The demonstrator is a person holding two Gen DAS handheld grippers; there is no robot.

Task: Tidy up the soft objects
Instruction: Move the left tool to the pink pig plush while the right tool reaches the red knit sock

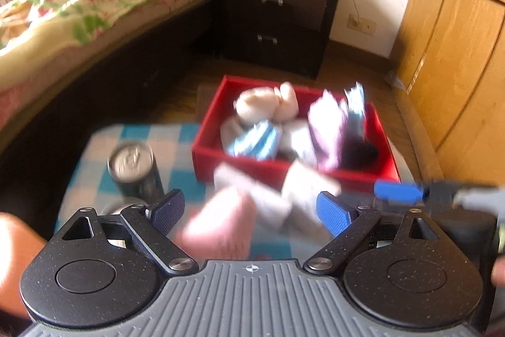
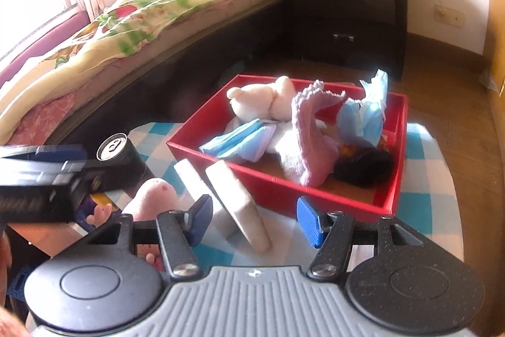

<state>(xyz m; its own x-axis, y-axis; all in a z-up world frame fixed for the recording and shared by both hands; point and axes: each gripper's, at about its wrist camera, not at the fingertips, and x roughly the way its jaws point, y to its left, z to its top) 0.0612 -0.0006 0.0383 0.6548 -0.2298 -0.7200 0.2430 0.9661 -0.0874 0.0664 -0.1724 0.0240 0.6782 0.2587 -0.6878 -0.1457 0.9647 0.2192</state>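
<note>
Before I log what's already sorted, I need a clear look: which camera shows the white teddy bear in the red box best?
The right wrist view. There the white teddy bear is sharp, lying at the far end of the red box beside a pink knit piece. The left wrist view shows the bear too, but motion blur smears it into a pale blob.

Box [image 2: 284, 188] is set on table [image 2: 435, 179] at 12 o'clock; plush bear [image 2: 258, 103], knit piece [image 2: 309, 141], masks [image 2: 240, 141] lie inside. Two slabs [image 2: 240, 198] lean before it. Can [image 2: 116, 147] stands at 10 o'clock; bed [image 2: 126, 30] behind.
</note>
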